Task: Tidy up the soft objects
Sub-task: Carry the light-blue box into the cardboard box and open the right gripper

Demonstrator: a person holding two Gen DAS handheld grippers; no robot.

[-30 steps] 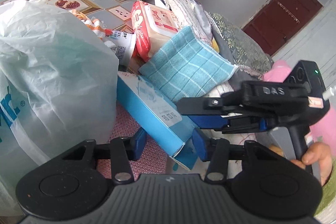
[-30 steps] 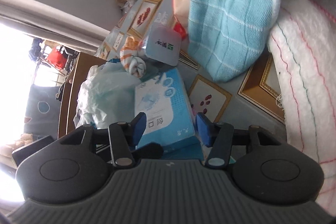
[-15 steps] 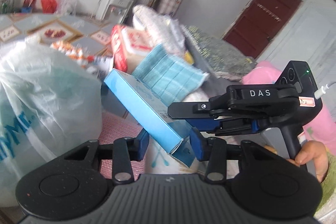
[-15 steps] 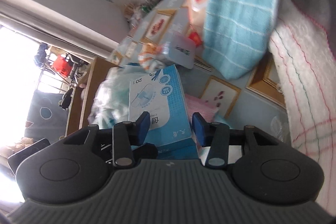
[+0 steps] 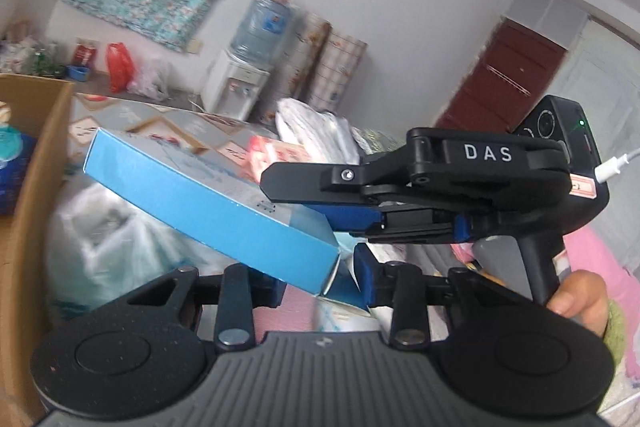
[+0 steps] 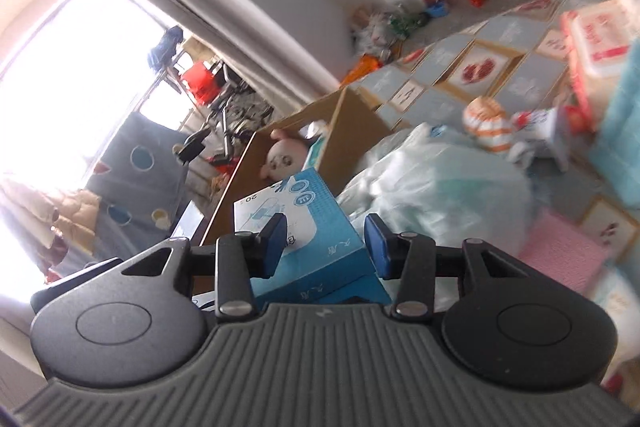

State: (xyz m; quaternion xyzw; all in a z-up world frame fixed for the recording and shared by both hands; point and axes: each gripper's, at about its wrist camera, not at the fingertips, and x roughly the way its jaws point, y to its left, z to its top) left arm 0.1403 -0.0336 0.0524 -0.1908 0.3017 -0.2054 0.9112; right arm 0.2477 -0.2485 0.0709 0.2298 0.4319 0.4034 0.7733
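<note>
the fingers of the left gripper [image 5: 320,277] are closing on the near end of a blue box [image 5: 208,203], its blue pads pressed against the box's lower corner on either side. the fingers of the right gripper [image 6: 326,241] are closing too, pinching the same blue box [image 6: 304,239] across its printed top and underside; in the left wrist view that right gripper [image 5: 360,205] reaches in from the right, one black finger over the box and one beneath it. a hand [image 5: 580,301] grips its handle at the right edge. the box is held in the air between both grippers, tilted, its far end raised toward the left. below it lies a pale plastic bag [image 6: 436,179], full and crumpled, and beside the bag a pink mat [image 6: 564,255]. an open cardboard box [image 6: 320,143] stands just behind the bag, with a plush toy [image 6: 282,157] inside. farther off on the patterned surface sit an orange striped soft toy [image 6: 488,127] and a red and white pack [image 6: 596,59]. a water dispenser [image 5: 244,75] stands by the back wall, near a dark red door [image 5: 504,83].
</note>
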